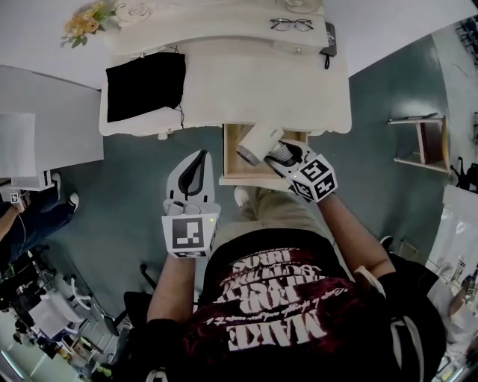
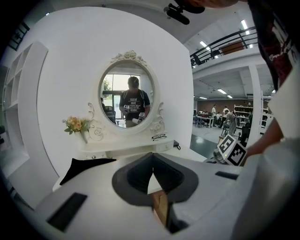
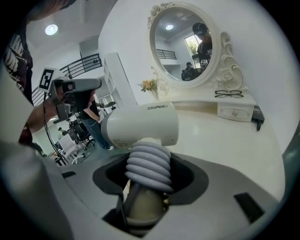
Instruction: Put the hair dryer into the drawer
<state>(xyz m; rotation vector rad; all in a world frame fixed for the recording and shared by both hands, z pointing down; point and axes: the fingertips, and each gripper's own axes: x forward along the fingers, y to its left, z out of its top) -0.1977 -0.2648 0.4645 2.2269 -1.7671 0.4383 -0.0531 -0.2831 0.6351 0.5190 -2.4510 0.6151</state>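
The white hair dryer [image 1: 259, 144] hangs over the open wooden drawer [image 1: 246, 180] of the white dressing table [image 1: 299, 89]. My right gripper [image 1: 287, 157] is shut on its ribbed grey handle, at the drawer's right side. In the right gripper view the dryer's barrel [image 3: 140, 126] lies crosswise above the jaws and the ribbed handle [image 3: 147, 168] sits between them. My left gripper [image 1: 193, 175] is just left of the drawer, shut and empty, tips touching. In the left gripper view a bit of the drawer's wood [image 2: 161, 206] shows under the closed tips [image 2: 153, 171].
On the tabletop lie a black cloth [image 1: 144, 83], glasses [image 1: 291, 24] on the raised shelf, a dark phone [image 1: 329, 39] and a flower vase [image 1: 88, 19]. An oval mirror [image 2: 129, 98] stands behind. A wooden side table [image 1: 422, 142] stands on the floor at the right.
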